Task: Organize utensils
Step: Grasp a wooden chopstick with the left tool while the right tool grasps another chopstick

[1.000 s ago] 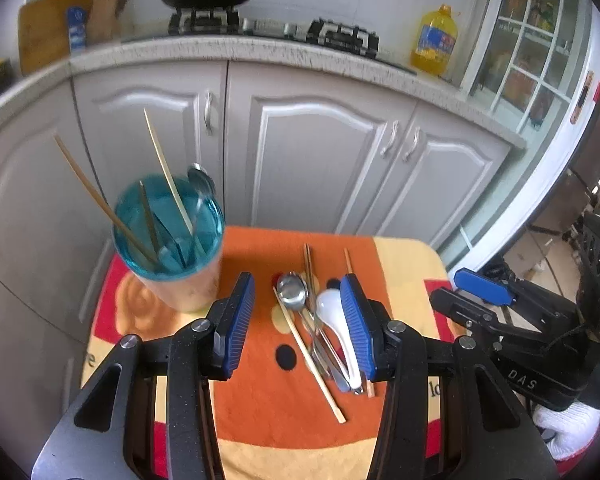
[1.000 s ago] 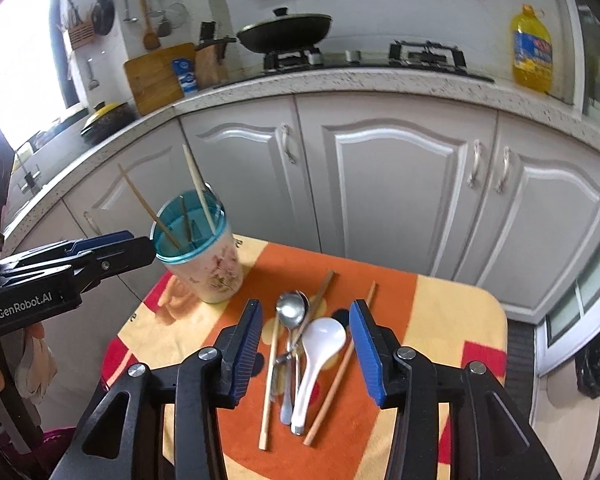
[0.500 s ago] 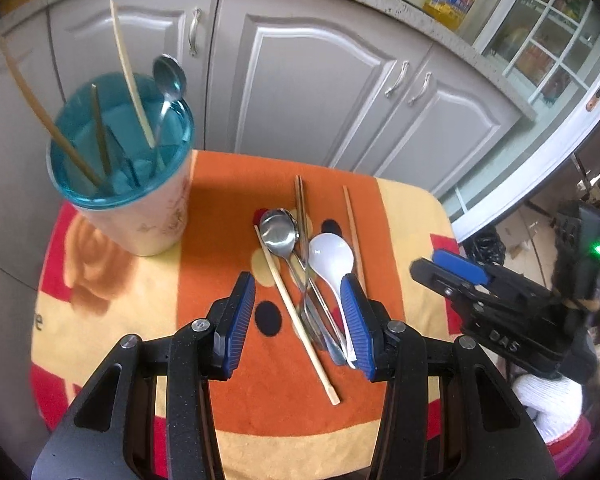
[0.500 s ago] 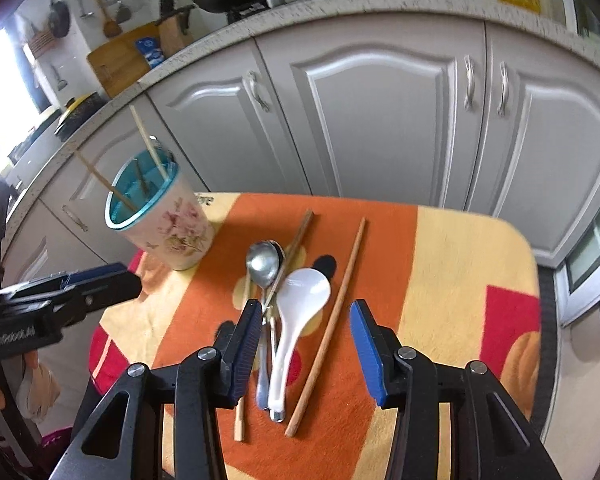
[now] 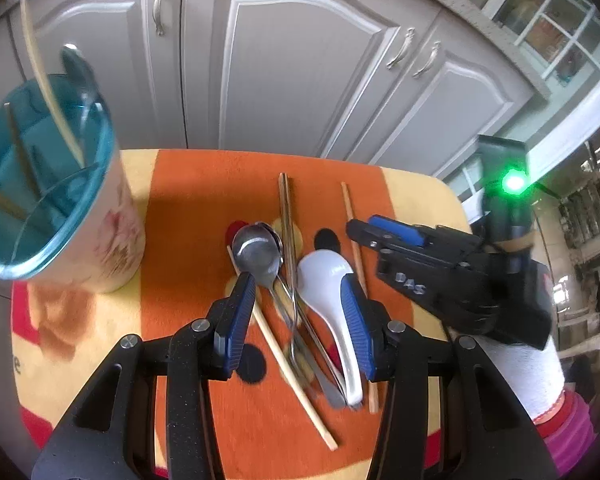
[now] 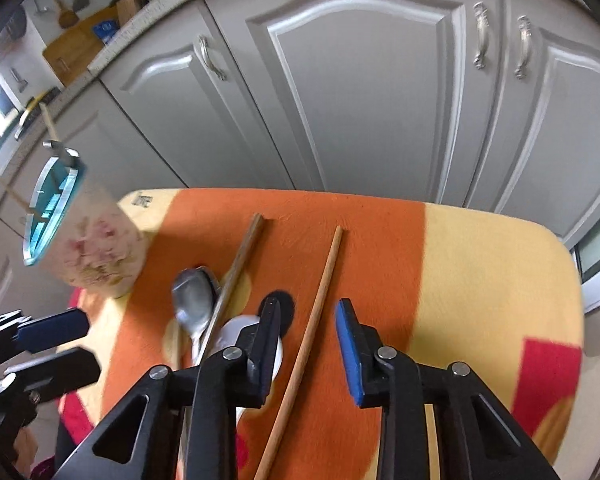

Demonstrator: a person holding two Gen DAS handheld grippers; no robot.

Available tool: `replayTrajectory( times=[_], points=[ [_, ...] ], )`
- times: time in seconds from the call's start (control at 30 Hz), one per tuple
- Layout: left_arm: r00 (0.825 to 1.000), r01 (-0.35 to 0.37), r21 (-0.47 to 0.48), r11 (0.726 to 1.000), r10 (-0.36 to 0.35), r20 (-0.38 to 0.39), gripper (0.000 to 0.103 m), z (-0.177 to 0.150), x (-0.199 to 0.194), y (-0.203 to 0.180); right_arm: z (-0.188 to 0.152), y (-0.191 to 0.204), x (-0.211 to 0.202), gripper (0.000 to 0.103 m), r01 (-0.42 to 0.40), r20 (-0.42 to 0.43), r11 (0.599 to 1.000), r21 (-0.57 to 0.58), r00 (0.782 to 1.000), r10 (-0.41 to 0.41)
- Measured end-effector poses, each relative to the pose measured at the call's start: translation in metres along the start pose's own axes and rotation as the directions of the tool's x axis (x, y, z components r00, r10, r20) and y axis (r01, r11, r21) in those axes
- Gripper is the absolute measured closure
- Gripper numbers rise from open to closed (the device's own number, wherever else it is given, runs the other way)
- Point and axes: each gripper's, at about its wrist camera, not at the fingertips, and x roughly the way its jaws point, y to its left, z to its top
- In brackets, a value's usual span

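A heap of utensils lies on an orange and yellow cloth (image 5: 188,208): a metal spoon (image 5: 258,254), a white ceramic spoon (image 5: 332,296), a dark chopstick (image 5: 286,216) and pale chopsticks. My left gripper (image 5: 298,312) stands open over the heap, the spoons showing between its fingers. My right gripper (image 6: 308,344) hangs above a single brown chopstick (image 6: 320,300); its jaws are closing, and the chopstick runs between them untouched. A teal-rimmed floral cup (image 5: 60,216) holding chopsticks and a spoon stands at the left.
Grey cabinet doors (image 6: 360,92) rise right behind the small cloth-covered table. The cup (image 6: 88,248) sits near the table's far left corner. A white-gloved hand (image 5: 516,376) holds the right gripper at the table's right edge.
Both grippers have come down and closer to the utensils on the cloth. The right gripper's jaws have narrowed and now straddle the brown chopstick. The left jaws stay wide.
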Motion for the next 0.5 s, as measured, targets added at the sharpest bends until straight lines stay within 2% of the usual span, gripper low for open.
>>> replayTrajectory(
  times=[0.13, 0.33, 0.5],
  points=[
    [0.999, -0.021, -0.003, 1.000, 0.021, -0.035, 0.059, 0.016, 0.024, 0.000, 0.006, 0.000, 0.017, 0.093, 0.043, -0.017, 0.997, -0.062, 0.999, -0.044],
    [0.996, -0.057, 0.017, 0.998, 0.058, -0.073, 0.059, 0.043, 0.061, -0.004, 0.003, -0.024, 0.003, 0.093, 0.036, -0.033, 0.997, -0.065, 0.999, -0.039],
    [0.988, -0.108, 0.027, 0.994, 0.110, -0.111, 0.059, 0.058, 0.091, -0.005, 0.002, -0.047, -0.001, 0.093, -0.049, -0.034, 0.999, 0.006, 0.998, 0.049]
  ],
)
